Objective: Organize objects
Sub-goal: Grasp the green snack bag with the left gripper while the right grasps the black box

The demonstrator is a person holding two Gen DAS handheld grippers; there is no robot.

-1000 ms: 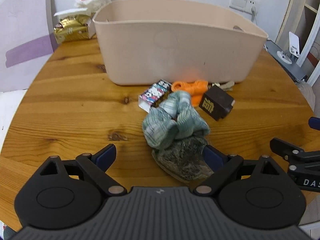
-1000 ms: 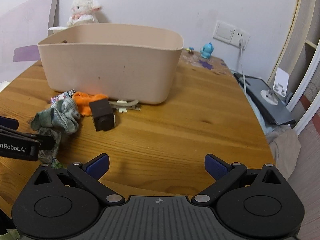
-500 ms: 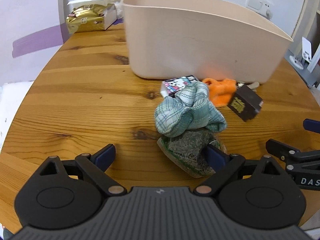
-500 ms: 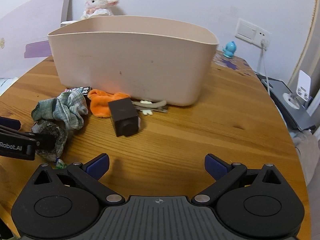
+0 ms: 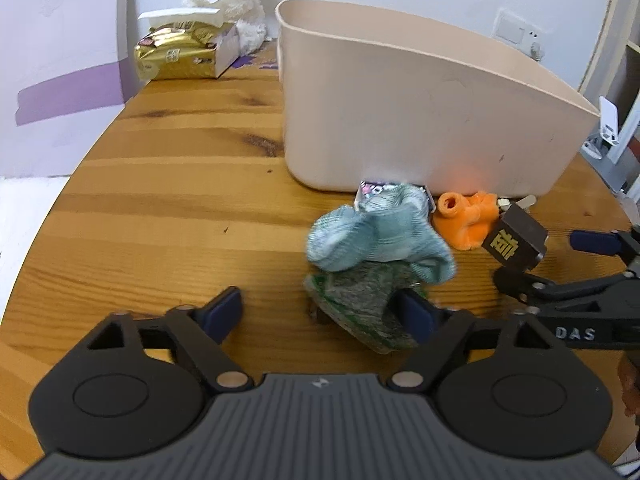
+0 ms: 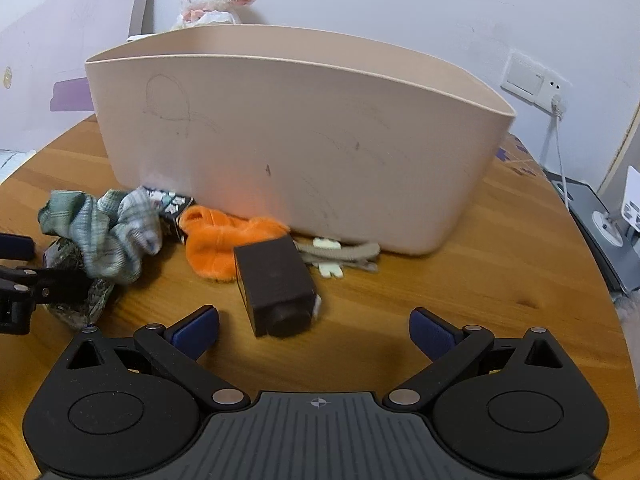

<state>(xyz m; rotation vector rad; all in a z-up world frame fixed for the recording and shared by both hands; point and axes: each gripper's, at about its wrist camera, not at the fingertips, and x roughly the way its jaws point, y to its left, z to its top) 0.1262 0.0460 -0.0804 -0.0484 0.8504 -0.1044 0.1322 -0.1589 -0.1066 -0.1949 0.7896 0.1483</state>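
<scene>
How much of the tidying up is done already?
Almost nothing yet. Every item in view lies on the table in front of the beige bin: the plaid cloth, grey-green pouch, orange toy, dark box and hair clips. Both the left gripper and right gripper are open and empty. The bin's inside is hidden.

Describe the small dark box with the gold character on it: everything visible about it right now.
The dark box is a small dark brown, almost black carton, cardboard by its look, with a gold character printed on one face. It lies tilted on the wooden table in front of the beige bin, beside the orange plush piece and near the hair clips. A white edge shows at its lower corner. The open right gripper faces it without touching it.
</scene>
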